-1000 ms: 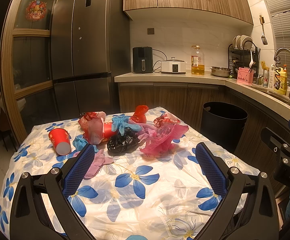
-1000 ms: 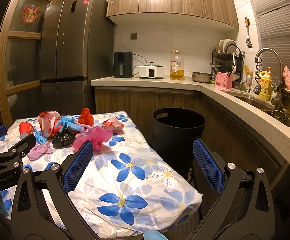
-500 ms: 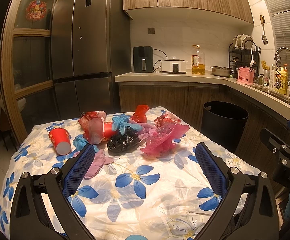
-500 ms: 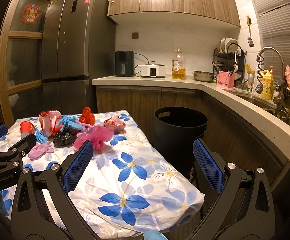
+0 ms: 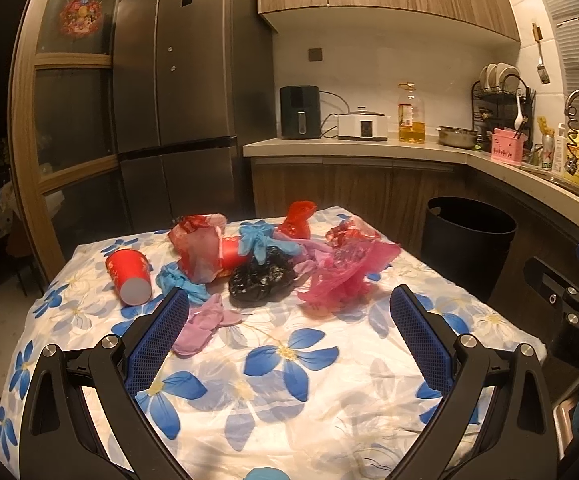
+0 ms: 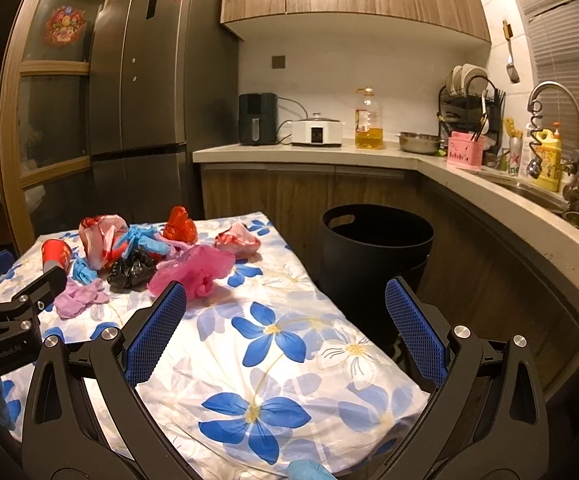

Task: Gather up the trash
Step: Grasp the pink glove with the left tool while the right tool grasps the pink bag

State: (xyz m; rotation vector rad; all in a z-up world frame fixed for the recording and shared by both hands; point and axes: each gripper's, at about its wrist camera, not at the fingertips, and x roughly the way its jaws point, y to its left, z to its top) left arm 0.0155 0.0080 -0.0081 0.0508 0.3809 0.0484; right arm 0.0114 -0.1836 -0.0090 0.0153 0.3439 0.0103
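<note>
Change since earlier: both views sit slightly closer to the trash pile; nothing on the tabletop has shifted.
Left hand-held gripper (image 5: 289, 320): fingers spread wide apart, empty, hovering above the flowered tabletop (image 5: 289, 400) short of the pile.
Right hand-held gripper (image 6: 285, 316): fingers likewise wide apart, holding nothing, over the tabletop's near right corner.
Purple glove (image 5: 205, 324): just ahead of the left hand-held gripper's left finger, partly hidden behind its blue pad.
Black bag (image 5: 261, 276): crumpled, straight ahead of the left hand-held gripper, between its two fingers in view.
Pink bag (image 5: 345, 272): ahead and toward the right finger, touching the black bag's side.
Red cup (image 5: 127, 270): lying on its side, ahead and left of the left finger, open end facing the camera.
Blue gloves (image 5: 263, 238): behind the black bag, tangled with red wrappers (image 5: 197, 240).
Black bin (image 6: 373, 248): on the floor beyond the tabletop's right edge, ahead of the right hand-held gripper, between its fingers in view.
Kitchen counter (image 6: 309, 152): far ahead, well apart from both.
</note>
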